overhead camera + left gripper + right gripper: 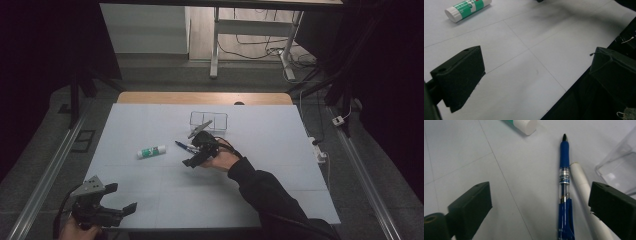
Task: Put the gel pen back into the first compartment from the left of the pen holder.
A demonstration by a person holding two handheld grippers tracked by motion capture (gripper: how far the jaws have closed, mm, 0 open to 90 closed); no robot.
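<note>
Blue pen (564, 192) lies flat near the middle of the surface (150, 200), its dark tip pointing toward the left edge, and the right gripper (199, 149) hangs right over it. In the right gripper view the jaws stand wide apart, one on each side of the pen, pads clear of it, nothing clamped. A white stick (584, 200) lies just beside the pen, almost parallel, and it sits between the jaws too. A clear plastic box (208, 120) stands just beyond, toward the far edge. Glue stick (151, 151), green label, white cap, rests flat a little nearer the left edge, apart from the pen.

Over to the left gripper (117, 199) at the near left corner: jaws spread wide in the left gripper view, bare surface between them, holding nothing, touching nothing. One jaw sits over the surface, the other past its near edge. Glue stick well beyond it.
</note>
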